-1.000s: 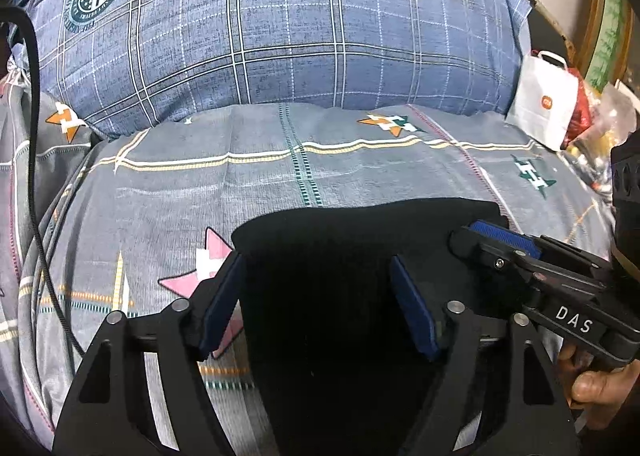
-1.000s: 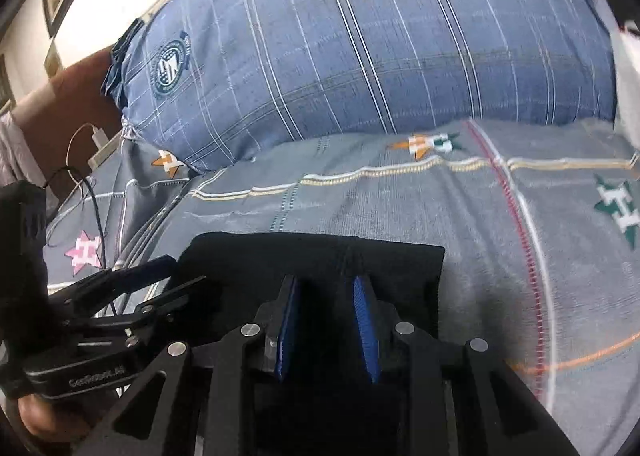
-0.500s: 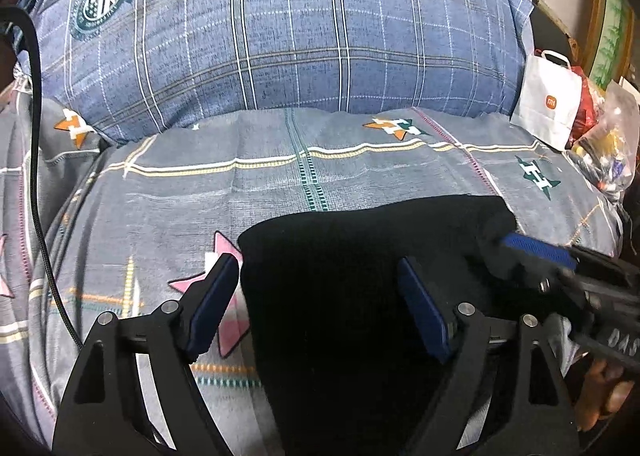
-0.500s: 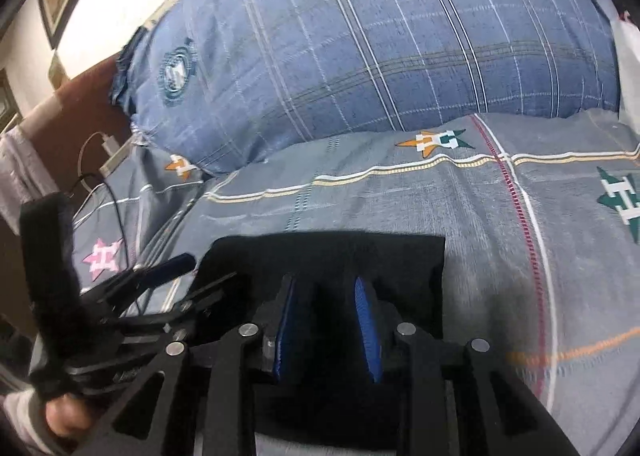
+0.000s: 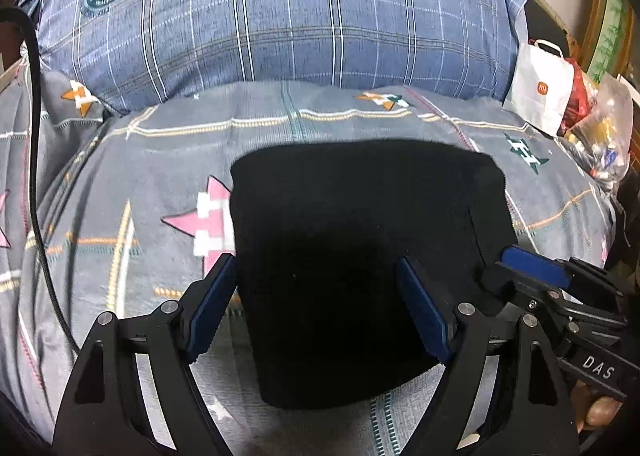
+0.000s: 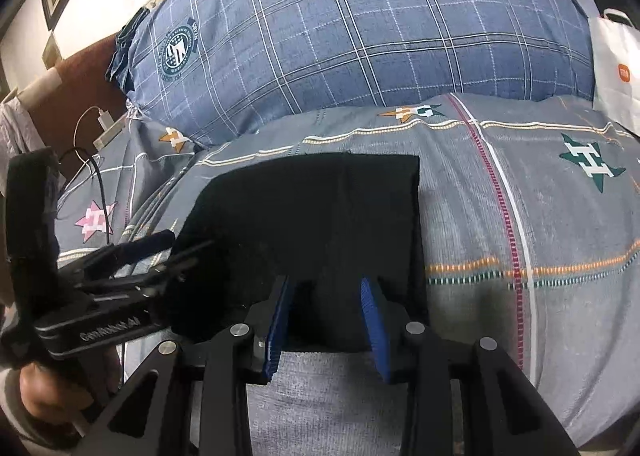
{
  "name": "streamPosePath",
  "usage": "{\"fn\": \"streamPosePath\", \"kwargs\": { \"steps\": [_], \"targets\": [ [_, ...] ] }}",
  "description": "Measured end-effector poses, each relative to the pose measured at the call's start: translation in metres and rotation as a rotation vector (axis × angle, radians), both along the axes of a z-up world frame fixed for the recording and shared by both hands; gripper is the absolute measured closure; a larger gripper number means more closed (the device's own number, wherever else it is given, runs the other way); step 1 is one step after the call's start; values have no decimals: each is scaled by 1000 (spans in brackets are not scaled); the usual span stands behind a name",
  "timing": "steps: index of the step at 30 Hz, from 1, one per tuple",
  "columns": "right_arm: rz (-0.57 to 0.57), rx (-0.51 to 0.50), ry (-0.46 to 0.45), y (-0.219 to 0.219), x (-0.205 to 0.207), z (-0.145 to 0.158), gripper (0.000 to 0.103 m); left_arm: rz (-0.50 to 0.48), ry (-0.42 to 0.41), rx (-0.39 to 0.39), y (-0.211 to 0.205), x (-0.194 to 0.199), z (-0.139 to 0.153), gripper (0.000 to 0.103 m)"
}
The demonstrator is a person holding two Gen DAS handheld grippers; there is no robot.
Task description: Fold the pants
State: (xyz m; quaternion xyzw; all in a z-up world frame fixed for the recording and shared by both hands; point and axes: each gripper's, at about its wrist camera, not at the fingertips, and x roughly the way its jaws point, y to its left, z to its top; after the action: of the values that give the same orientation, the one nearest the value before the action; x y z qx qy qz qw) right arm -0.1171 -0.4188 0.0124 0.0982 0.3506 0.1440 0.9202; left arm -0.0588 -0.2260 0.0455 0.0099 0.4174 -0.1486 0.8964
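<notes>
The black pants (image 5: 360, 256) lie folded into a compact rectangle on the grey patterned bedspread (image 5: 140, 184); they also show in the right wrist view (image 6: 320, 224). My left gripper (image 5: 320, 308) is open and empty, hovering over the near edge of the pants; it shows from the side in the right wrist view (image 6: 176, 252). My right gripper (image 6: 328, 320) is open and empty above the near right edge of the pants; it shows at the pants' right side in the left wrist view (image 5: 520, 268).
A large blue plaid pillow (image 5: 280, 16) lies behind the pants. A white paper bag (image 5: 540, 88) and clutter in plastic bags (image 5: 600, 128) sit at the right. A black cable (image 5: 36, 176) runs down the left. A charger with its cable (image 6: 106, 124) lies at the far left.
Both grippers have pulled back towards me from the pants. My right gripper's jaws have opened wider and no longer hold cloth. The pants stay flat.
</notes>
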Motion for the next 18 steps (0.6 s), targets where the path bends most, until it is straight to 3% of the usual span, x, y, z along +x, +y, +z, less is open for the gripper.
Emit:
{"fn": "streamPosePath", "kwargs": {
  "steps": [12, 18],
  "targets": [
    [-37, 30, -30, -8, -13, 22, 66, 16, -43, 7, 4, -9, 14, 21],
    [-56, -8, -20, -5, -5, 17, 65, 14, -11, -4, 3, -7, 3, 21]
  ]
}}
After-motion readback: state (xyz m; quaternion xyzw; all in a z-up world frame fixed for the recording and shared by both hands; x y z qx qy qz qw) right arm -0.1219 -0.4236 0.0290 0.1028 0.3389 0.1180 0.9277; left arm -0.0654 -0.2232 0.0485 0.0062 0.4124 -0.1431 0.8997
